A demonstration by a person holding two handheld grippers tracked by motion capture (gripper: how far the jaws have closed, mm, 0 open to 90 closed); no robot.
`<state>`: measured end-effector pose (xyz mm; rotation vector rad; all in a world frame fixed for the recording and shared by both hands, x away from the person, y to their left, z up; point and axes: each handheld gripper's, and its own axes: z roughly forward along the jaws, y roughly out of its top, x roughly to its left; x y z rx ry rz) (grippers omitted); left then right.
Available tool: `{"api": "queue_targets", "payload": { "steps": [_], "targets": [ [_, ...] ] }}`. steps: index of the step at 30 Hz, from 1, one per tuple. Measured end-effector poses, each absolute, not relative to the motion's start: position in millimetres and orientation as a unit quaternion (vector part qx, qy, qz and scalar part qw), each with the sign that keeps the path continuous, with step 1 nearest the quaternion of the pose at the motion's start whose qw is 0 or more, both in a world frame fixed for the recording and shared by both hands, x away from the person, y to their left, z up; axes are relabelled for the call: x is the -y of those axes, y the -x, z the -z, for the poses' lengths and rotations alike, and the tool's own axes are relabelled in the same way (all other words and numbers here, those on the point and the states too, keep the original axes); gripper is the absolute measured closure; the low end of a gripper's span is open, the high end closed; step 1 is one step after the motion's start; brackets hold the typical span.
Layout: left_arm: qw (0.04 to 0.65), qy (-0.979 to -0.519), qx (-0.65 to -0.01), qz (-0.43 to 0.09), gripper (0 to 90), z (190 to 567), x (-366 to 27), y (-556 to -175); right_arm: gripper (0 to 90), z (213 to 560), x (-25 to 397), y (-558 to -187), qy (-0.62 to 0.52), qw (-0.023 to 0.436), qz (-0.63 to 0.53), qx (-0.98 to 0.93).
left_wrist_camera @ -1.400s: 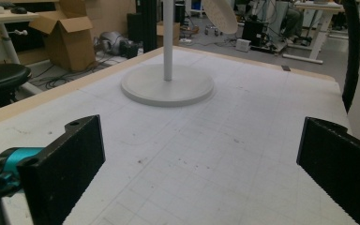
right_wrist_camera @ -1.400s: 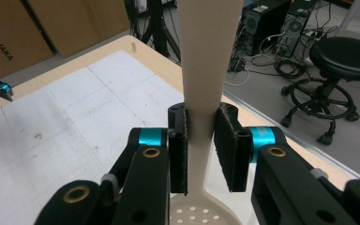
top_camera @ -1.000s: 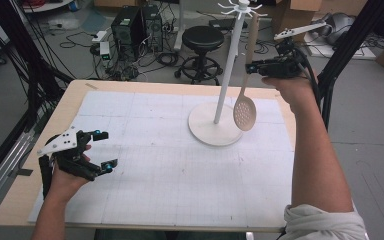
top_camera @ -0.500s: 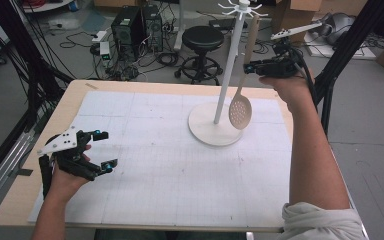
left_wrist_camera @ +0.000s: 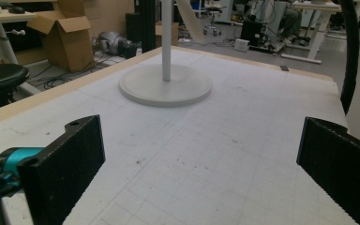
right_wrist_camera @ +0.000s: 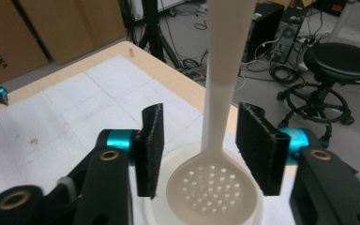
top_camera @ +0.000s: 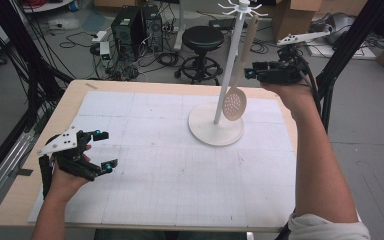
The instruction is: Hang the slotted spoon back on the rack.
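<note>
Left gripper (top_camera: 96, 150): nearest the person, at the table's near left corner, held low over the white gridded mat (top_camera: 145, 175); its two black jaws are spread wide with nothing between them (the left gripper view shows bare mat in the gap).
Table (top_camera: 30, 165): a light wooden top, the mat covering most of it.
Rack base (top_camera: 216, 131): a round white disc resting on the mat, right of centre and toward the far edge.
Rack pole (top_camera: 230, 65): a thin white post rising upright from the base, topped by a ring of small hooks (top_camera: 240, 7).
Slotted spoon (top_camera: 234, 104): pale, with a round perforated bowl; it hangs by its long handle from a hook, bowl downward, just beside the pole and above the base.
Right gripper (top_camera: 254, 70): raised at the far right, level with the spoon's handle; in the right gripper view its jaws stand apart on either side of the handle, not touching it.
Beyond the table: a black stool (top_camera: 202, 37), computer towers (top_camera: 132, 27), loose cables and cardboard boxes on the floor.
</note>
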<state>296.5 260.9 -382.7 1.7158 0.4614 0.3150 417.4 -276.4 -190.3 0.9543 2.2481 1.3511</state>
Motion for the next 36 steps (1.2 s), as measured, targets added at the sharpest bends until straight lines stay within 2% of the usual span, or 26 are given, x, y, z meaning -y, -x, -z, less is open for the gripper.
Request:
{"api": "queue_targets", "payload": {
  "steps": [10,25,36],
  "targets": [
    [0.62,-0.747,-0.199,-0.136,1.7,382.7,-259.7,-296.1,40.4,205.0,280.5,-394.0,-0.312,0.181,-0.489,-0.794],
    [0.62,-0.746,-0.201,-0.134,1.7,383.8,-259.5,-296.4,33.6,233.7,275.9,-363.5,-0.29,0.177,-0.516,-0.786],
    [0.62,-0.746,-0.201,-0.135,1.7,383.9,-260.2,-296.2,25.4,272.8,276.1,-346.9,-0.302,0.163,-0.526,-0.778]
  ]
}}
